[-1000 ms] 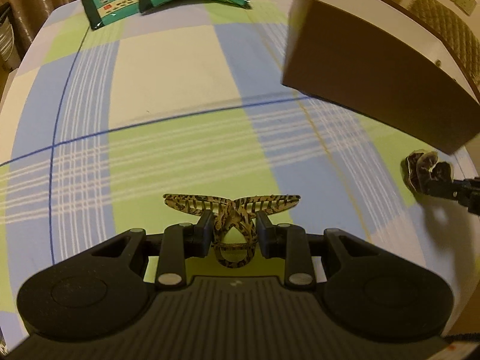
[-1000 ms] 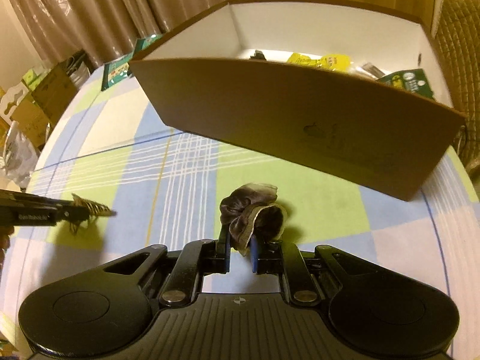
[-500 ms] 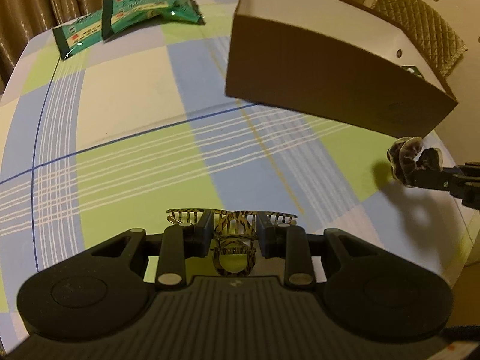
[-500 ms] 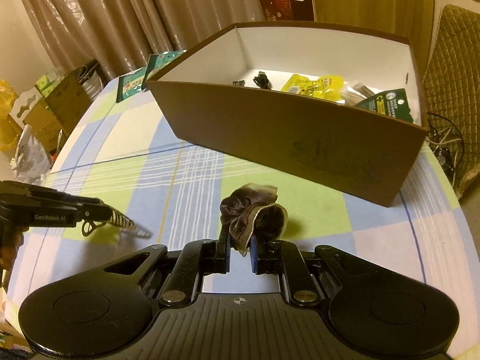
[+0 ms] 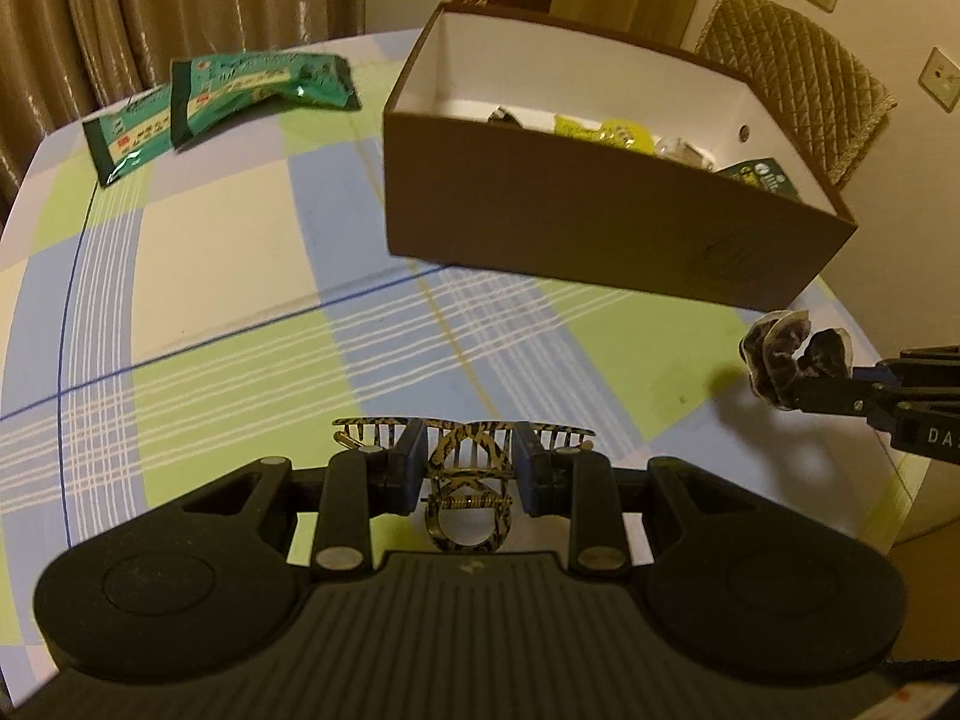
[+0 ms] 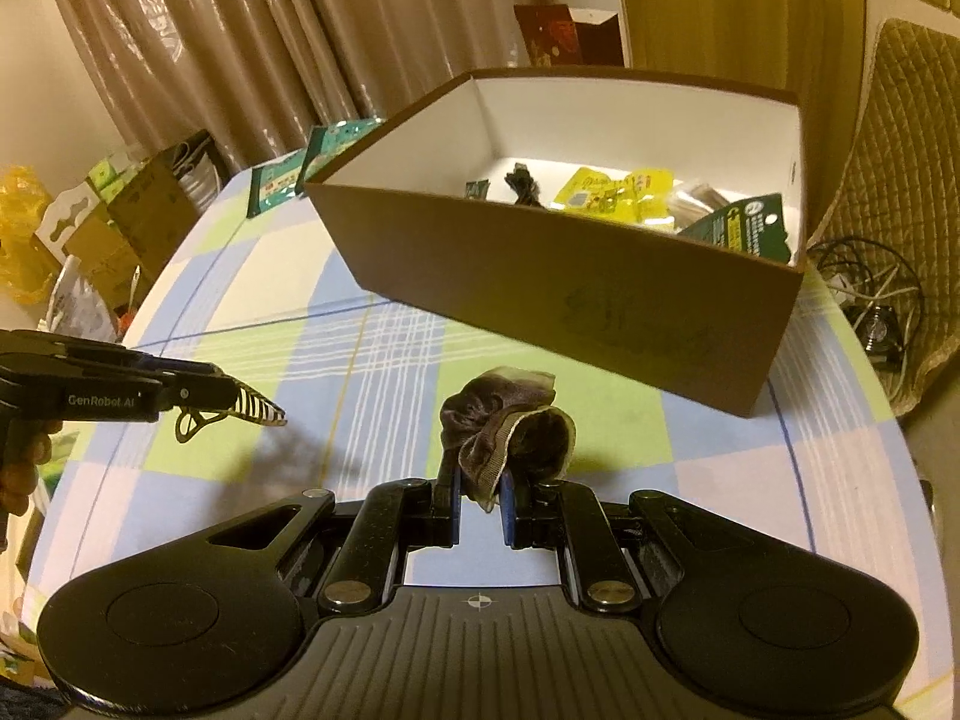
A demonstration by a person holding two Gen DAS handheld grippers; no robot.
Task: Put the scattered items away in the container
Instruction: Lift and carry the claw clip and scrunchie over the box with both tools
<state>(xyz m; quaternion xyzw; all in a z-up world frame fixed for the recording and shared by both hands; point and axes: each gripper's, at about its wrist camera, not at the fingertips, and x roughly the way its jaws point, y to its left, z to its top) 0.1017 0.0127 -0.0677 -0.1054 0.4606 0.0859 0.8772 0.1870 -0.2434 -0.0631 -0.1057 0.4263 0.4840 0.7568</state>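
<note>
My left gripper (image 5: 467,450) is shut on a tortoiseshell hair claw clip (image 5: 465,468) and holds it above the checked tablecloth; the clip also shows in the right wrist view (image 6: 240,411). My right gripper (image 6: 480,480) is shut on a dark brown scrunchie (image 6: 510,426), also above the table; the scrunchie shows in the left wrist view (image 5: 792,357) at the right. The brown cardboard box (image 5: 600,228) with a white inside stands ahead of both grippers (image 6: 540,276) and holds several packets.
Two green snack packets (image 5: 228,90) lie at the far left of the table (image 5: 240,276). A padded chair (image 5: 792,72) stands behind the box. Cartons and bags (image 6: 90,228) sit on the floor left of the table. Cables (image 6: 870,294) lie on the floor at the right.
Both grippers have risen with their items, so the inside of the box now shows in both views. The left gripper has swung toward the box.
</note>
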